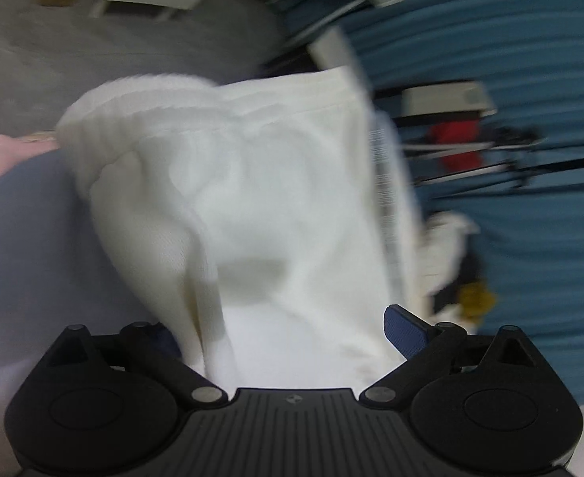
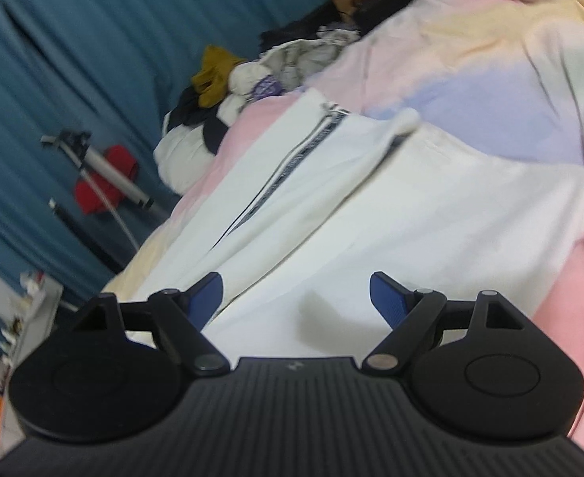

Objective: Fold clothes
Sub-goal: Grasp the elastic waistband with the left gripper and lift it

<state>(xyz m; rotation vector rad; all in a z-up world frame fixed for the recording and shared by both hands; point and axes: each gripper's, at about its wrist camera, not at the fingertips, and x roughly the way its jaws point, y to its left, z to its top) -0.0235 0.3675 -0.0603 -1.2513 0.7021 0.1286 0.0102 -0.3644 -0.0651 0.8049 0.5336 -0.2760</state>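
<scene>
Bedspread [image 2: 510, 63], pastel patches of pink, yellow, lilac, fills the ground ahead of the right tool [image 2: 295, 298] and carries everything else. Teal curtain [image 2: 73, 59] hangs beyond the bed's far edge, to the left of that tool.

White garment [image 2: 411, 206] lies flat on the bedspread directly ahead of the right tool and runs under its fingers. Long axis goes from the tool's near left up and away toward the upper right of its view. A dark striped band [image 2: 288, 171] runs along the garment's left part, parallel to that axis, pointing away from the tool. A ribbed end [image 2: 407, 119] sits at the far side. In the left wrist view the same garment [image 1: 252, 198] is blurred, its gathered ribbed edge [image 1: 132, 107] at the far end from the left tool [image 1: 284, 330], cloth reaching back between that tool's fingers.

Pile of other clothes [image 2: 252, 75], white, grey, dark, with a mustard piece [image 2: 214, 73], sits beyond the garment's far left corner. Tripod [image 2: 105, 171] with a red cloth [image 2: 105, 183] behind it stands left of the bed.

Right tool: fingers spread wide, blue pads [image 2: 387, 298] above the cloth, gripping nothing. Left tool: fingers spread wide too, one blue pad [image 1: 405, 330] clear, the other mostly hidden by cloth; whether the pads touch the cloth cannot be told.
</scene>
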